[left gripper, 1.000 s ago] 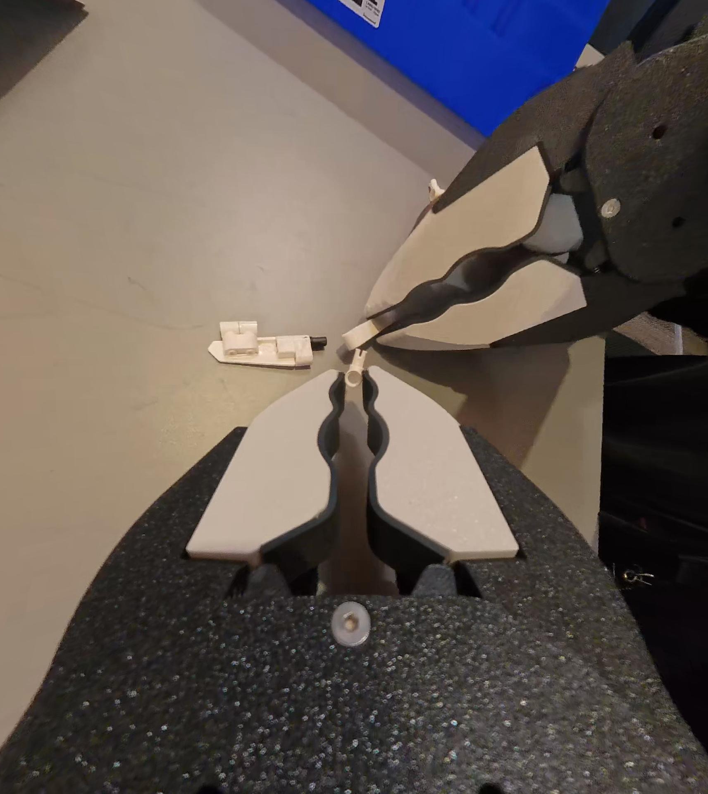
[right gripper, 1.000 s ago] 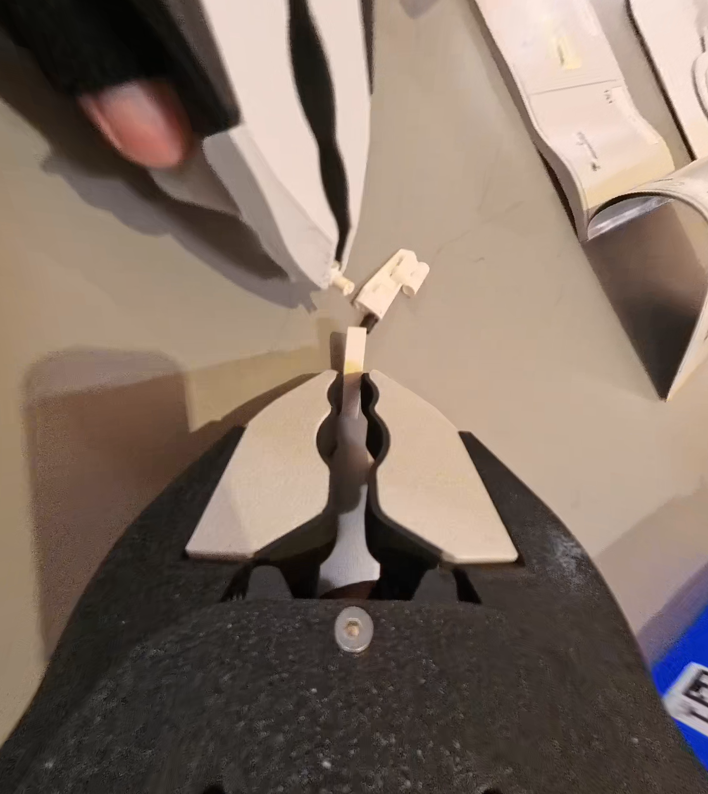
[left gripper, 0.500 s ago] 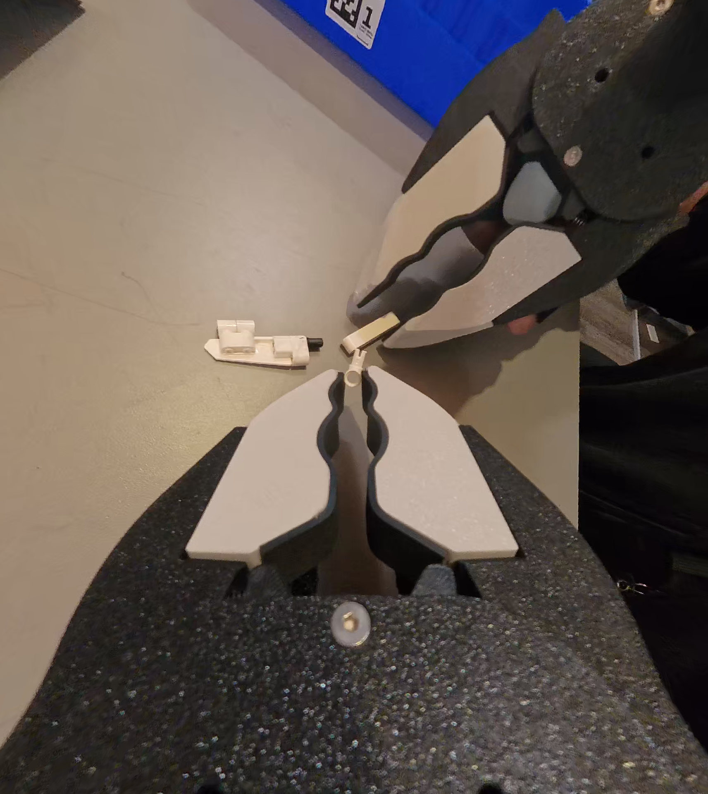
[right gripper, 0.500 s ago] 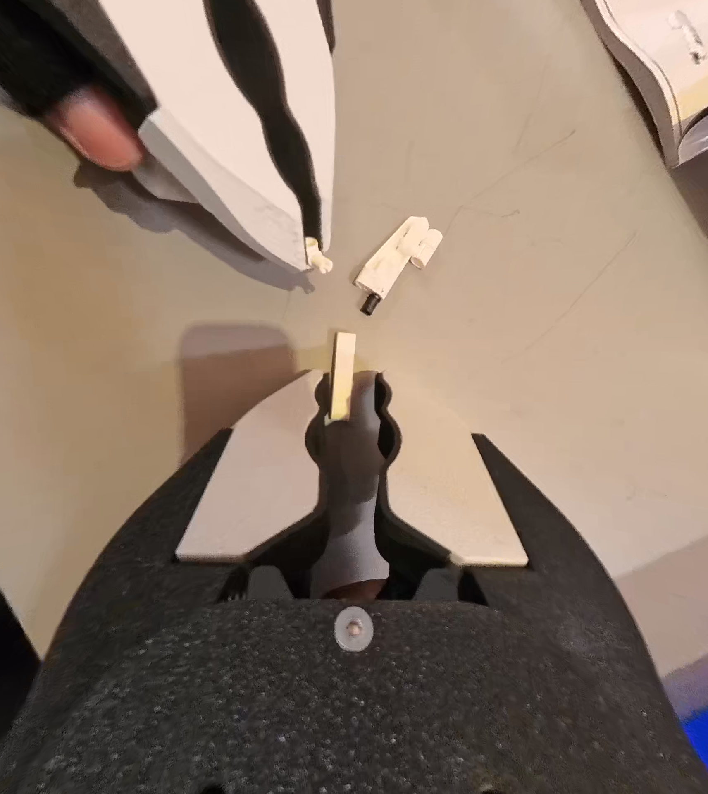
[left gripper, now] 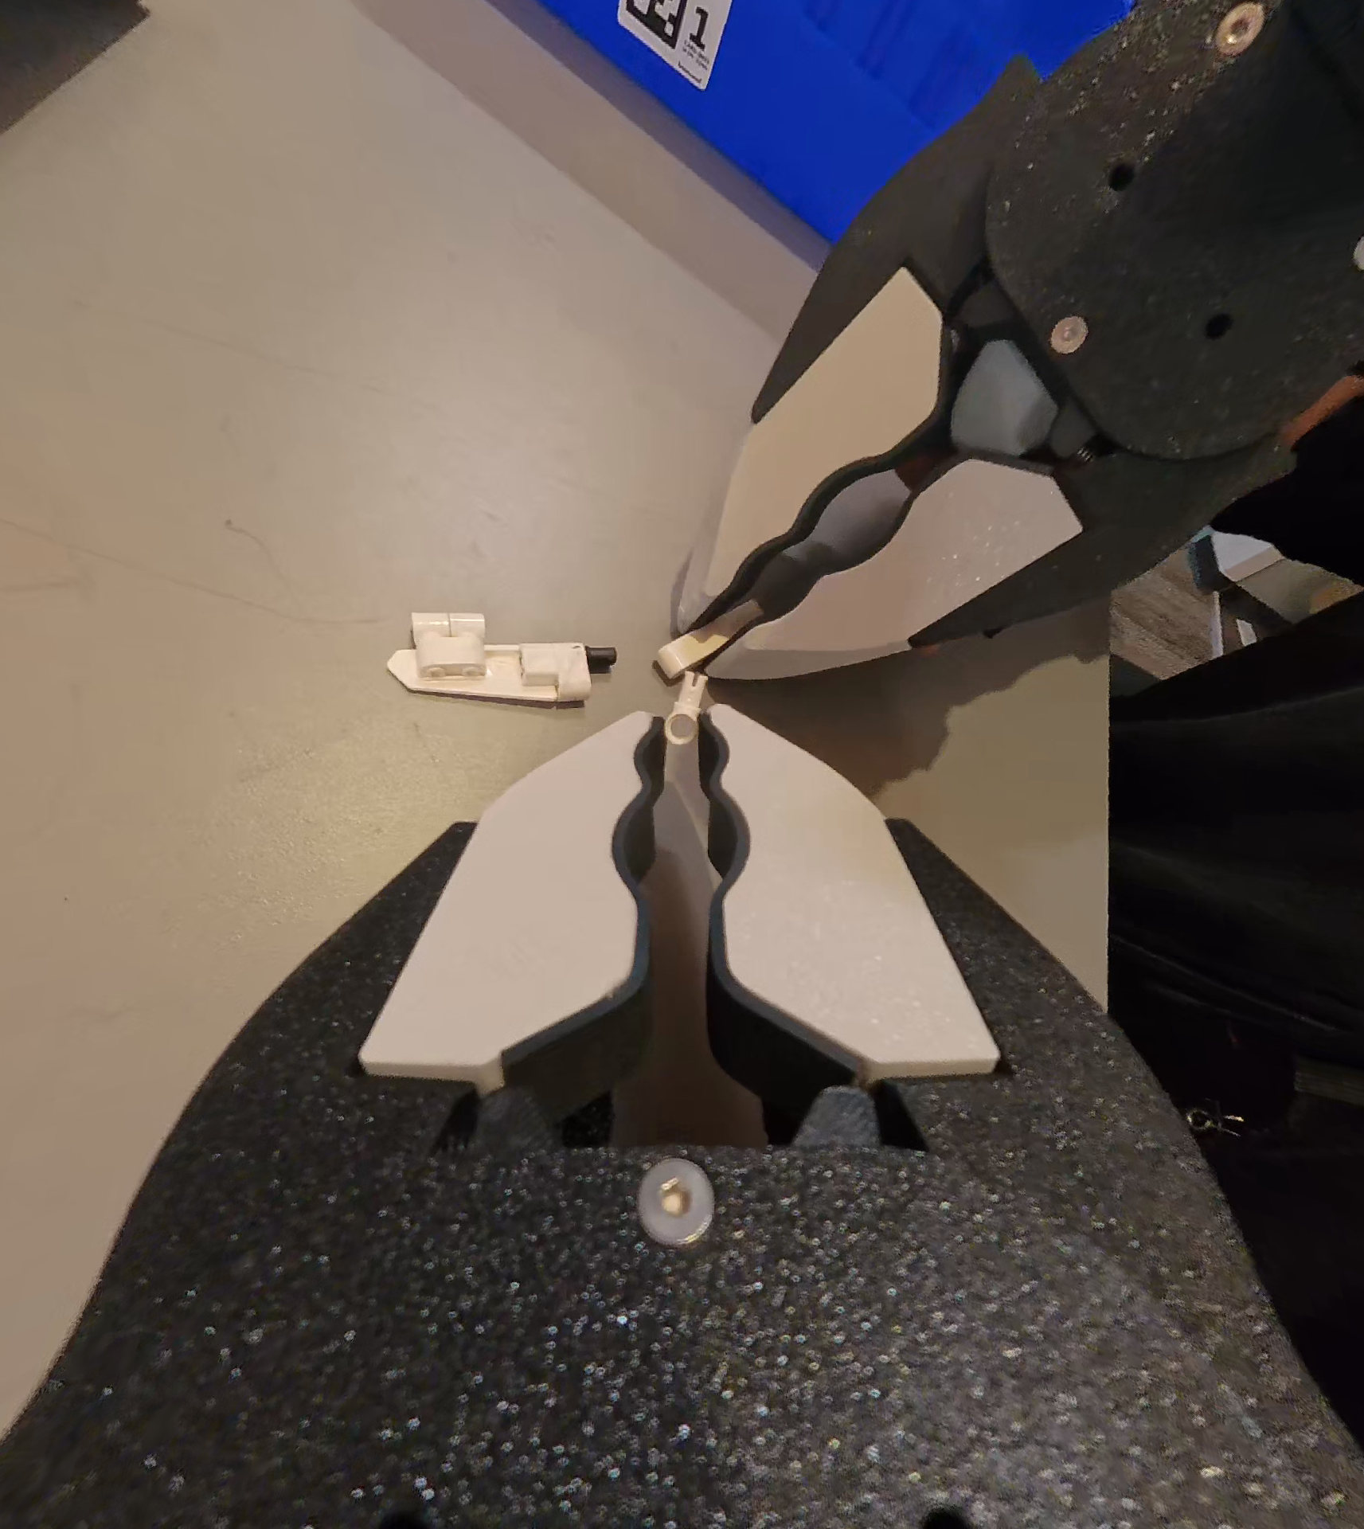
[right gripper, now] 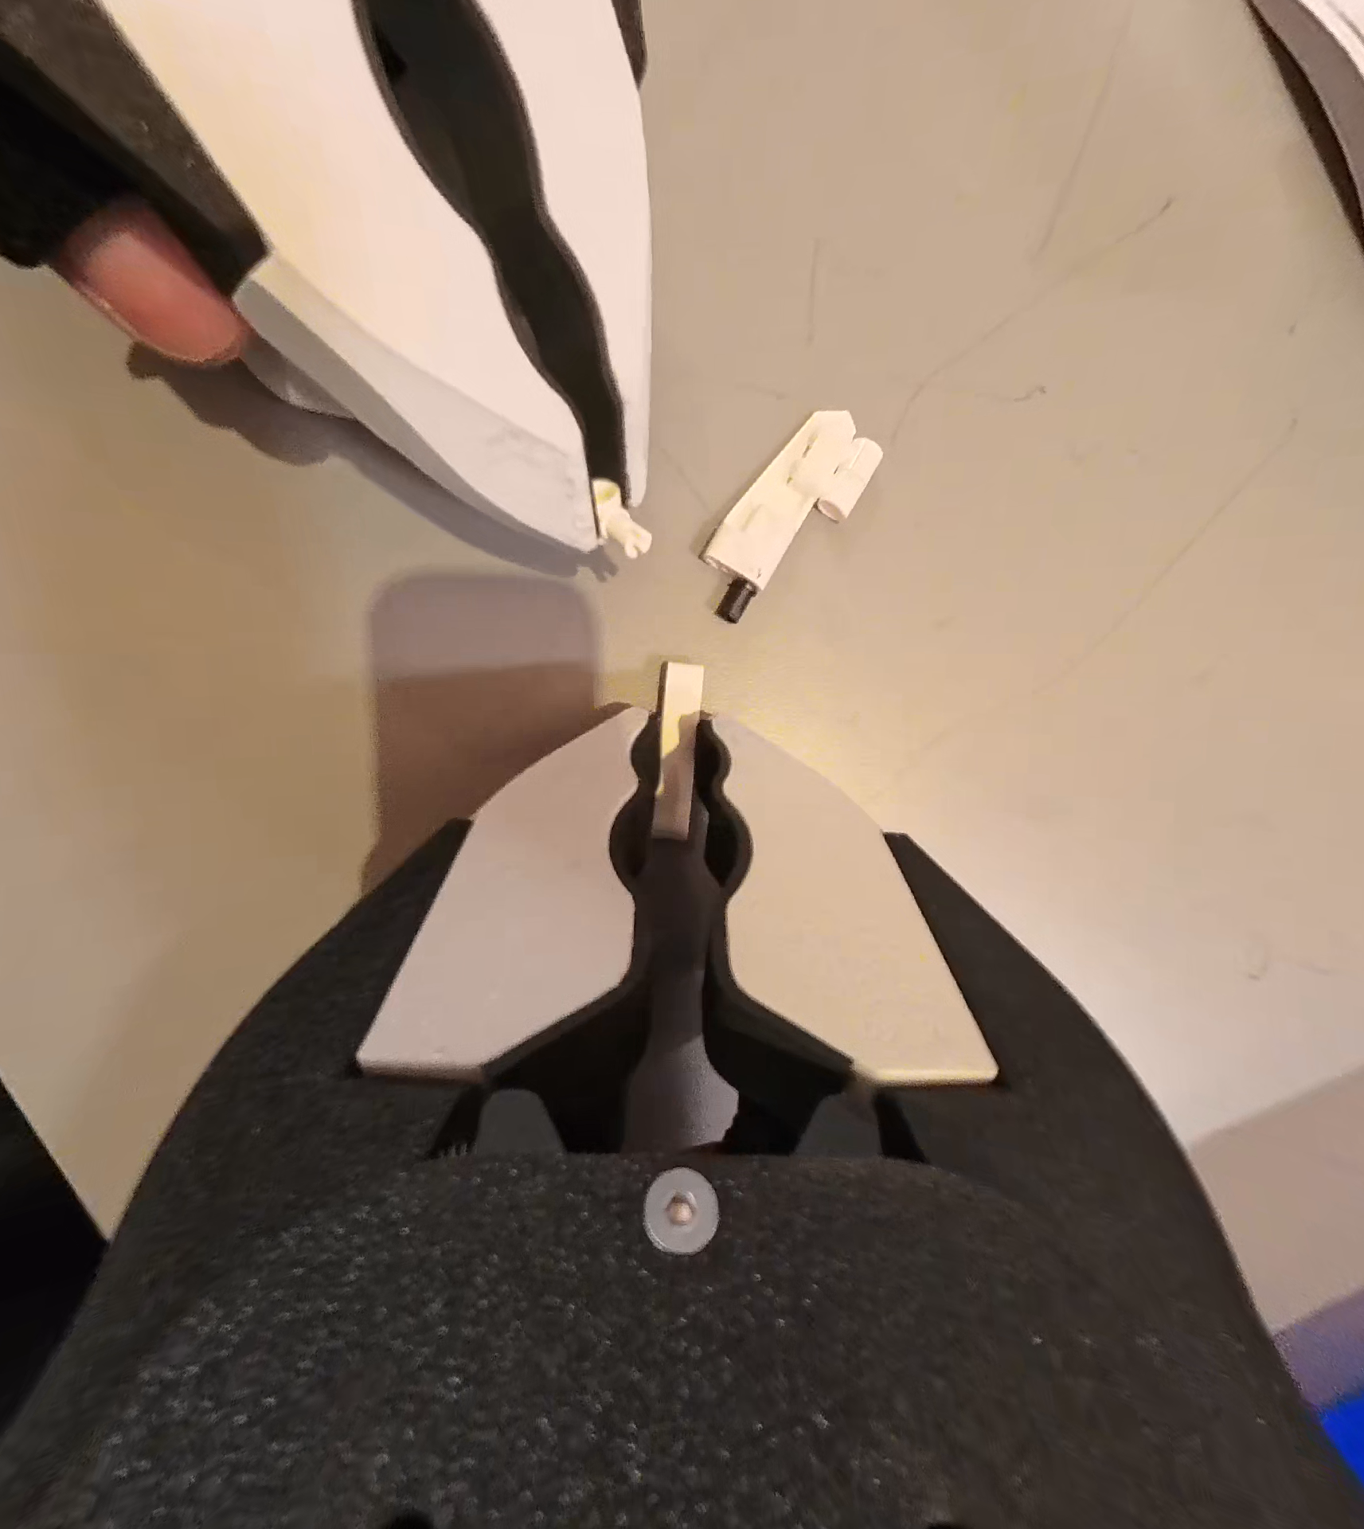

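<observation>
Grey-beige tabletop [left gripper: 207, 414], lightly scratched. White plastic brick assembly with a black pin [left gripper: 496, 658] lies flat at 10 o'clock from centre in the left wrist view; blue sheet [left gripper: 786, 107] at 1 o'clock.

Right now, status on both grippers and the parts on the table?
Left gripper shut on small white pin. Right gripper shut on flat cream strip. Strip tip close to pin. White block assembly lies loose on table, beside both tips.

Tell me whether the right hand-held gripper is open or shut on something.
Shut on a flat cream bar. Both fingers of the right hand-held gripper close against its sides, and its end pokes out past the tips above the table.
</observation>
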Demonstrator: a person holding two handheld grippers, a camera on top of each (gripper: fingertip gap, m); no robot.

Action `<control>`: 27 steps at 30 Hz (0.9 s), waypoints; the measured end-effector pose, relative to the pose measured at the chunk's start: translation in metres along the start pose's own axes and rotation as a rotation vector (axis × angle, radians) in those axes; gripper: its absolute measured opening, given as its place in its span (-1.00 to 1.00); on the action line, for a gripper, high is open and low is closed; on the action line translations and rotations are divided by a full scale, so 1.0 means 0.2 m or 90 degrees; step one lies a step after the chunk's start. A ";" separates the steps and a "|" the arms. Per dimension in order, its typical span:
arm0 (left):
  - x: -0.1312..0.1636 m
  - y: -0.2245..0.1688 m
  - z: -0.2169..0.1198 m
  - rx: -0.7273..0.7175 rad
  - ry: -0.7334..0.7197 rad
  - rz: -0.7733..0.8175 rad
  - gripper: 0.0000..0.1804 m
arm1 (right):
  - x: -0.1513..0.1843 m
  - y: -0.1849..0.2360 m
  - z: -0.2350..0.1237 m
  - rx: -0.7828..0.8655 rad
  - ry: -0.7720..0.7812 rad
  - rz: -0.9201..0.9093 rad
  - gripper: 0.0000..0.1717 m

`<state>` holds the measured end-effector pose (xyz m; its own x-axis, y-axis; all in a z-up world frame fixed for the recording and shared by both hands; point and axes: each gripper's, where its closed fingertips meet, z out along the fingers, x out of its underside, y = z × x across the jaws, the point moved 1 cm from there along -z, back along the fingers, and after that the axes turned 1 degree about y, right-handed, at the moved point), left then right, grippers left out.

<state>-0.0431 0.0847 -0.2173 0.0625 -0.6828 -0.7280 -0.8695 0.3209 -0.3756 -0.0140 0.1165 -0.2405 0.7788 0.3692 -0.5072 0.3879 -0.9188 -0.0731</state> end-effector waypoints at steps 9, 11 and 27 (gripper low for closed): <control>-0.02 0.04 -0.01 0.022 -0.027 -0.087 -0.92 | -0.13 -0.03 -0.03 0.060 -0.216 0.062 -0.91; -0.02 0.05 -0.01 0.023 -0.031 -0.103 -0.92 | -0.16 -0.02 -0.05 0.093 -0.245 0.046 -0.91; -0.04 0.03 -0.01 0.054 -0.049 -0.135 -0.92 | -0.21 -0.02 -0.09 0.197 -0.302 -0.044 -0.91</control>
<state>-0.0505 0.0901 -0.2129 0.2783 -0.6901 -0.6681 -0.7887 0.2328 -0.5690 -0.0389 0.1070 -0.2033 0.4224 0.3924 -0.8171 0.2117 -0.9192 -0.3320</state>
